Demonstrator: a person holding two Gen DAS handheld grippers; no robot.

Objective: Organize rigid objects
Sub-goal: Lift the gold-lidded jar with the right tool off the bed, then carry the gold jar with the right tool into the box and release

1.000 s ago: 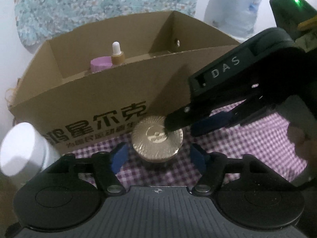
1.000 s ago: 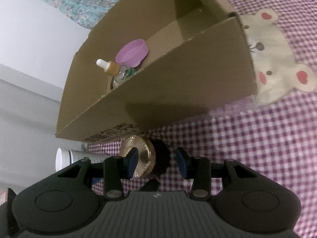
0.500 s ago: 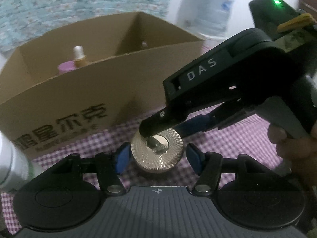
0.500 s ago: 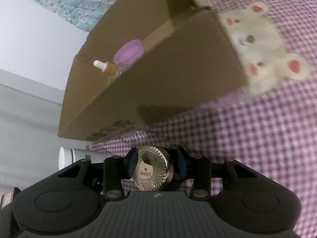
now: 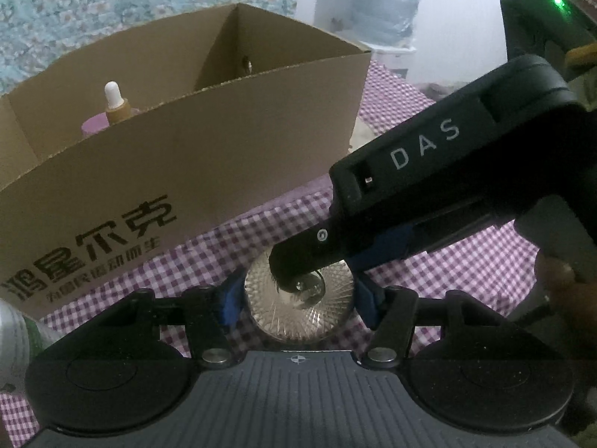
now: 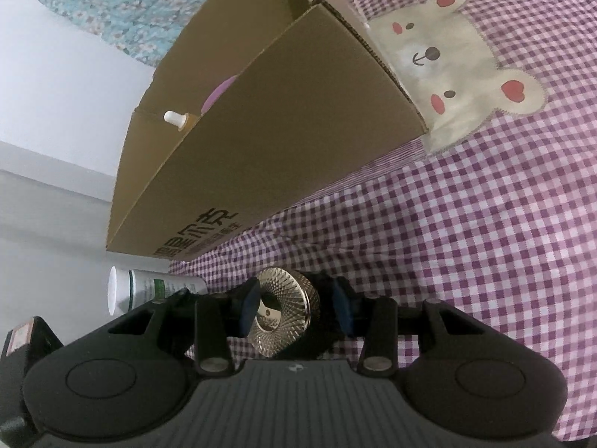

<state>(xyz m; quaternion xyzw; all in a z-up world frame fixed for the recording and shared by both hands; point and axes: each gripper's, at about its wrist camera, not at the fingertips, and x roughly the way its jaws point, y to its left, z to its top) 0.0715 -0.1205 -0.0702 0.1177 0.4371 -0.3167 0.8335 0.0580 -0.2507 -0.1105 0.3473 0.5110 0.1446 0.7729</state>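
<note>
Two hand-held grippers on one gold-lidded jar (image 5: 298, 310), left hand-held gripper (image 5: 298, 298) flanking, right hand-held gripper (image 6: 294, 306) clamping

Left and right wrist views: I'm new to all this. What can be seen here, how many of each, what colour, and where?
jar: one, dark with ribbed gold lid, in front of the box
cardboard box: one, brown with black print, open, on the cloth
dropper bottle: one, amber with white bulb, inside the box
pink lid: one, beside the dropper bottle
tube: one, white with green label, by the box's printed end
cloth: one, purple-and-white check
bear patch: one, beige, on the cloth
floral fabric: blue, behind the box
hand: one, on the right gripper's handle
right gripper: black, blue pads, clamping the jar
left gripper: black, blue pads flanking the lid, contact unclear
</note>
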